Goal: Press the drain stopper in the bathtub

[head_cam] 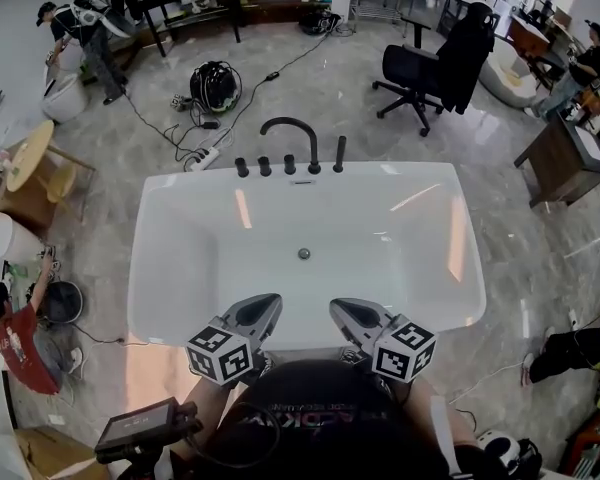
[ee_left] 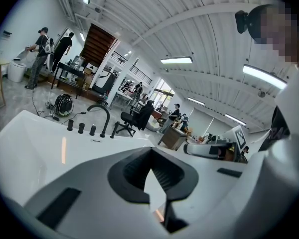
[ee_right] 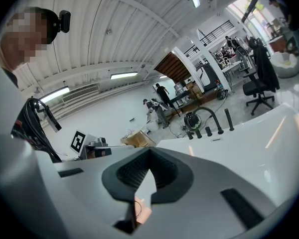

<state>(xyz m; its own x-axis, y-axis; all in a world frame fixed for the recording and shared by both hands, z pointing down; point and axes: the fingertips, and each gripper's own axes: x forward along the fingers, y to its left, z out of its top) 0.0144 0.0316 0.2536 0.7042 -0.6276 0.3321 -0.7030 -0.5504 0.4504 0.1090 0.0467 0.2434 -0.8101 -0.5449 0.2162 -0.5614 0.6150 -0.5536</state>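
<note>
A white bathtub (head_cam: 180, 268) fills the middle of the head view, and its small round metal drain stopper (head_cam: 304, 254) sits on the tub floor. A black arched faucet (head_cam: 290, 133) with several black knobs stands on the far rim. My left gripper (head_cam: 268, 306) and right gripper (head_cam: 340, 308) hover side by side over the near rim, well short of the stopper. Both are shut with nothing held. The left gripper view shows its jaws (ee_left: 150, 151) meeting at the tips, with the faucet (ee_left: 100, 114) beyond. The right gripper view shows the same (ee_right: 149, 151). Neither gripper view shows the stopper.
A black office chair (head_cam: 430, 68) and a black cable reel (head_cam: 215, 86) with cords stand on the floor behind the tub. A dark wooden table (head_cam: 565, 158) is to the right. People work at the far left and right. A tablet (head_cam: 145, 425) sits near my left side.
</note>
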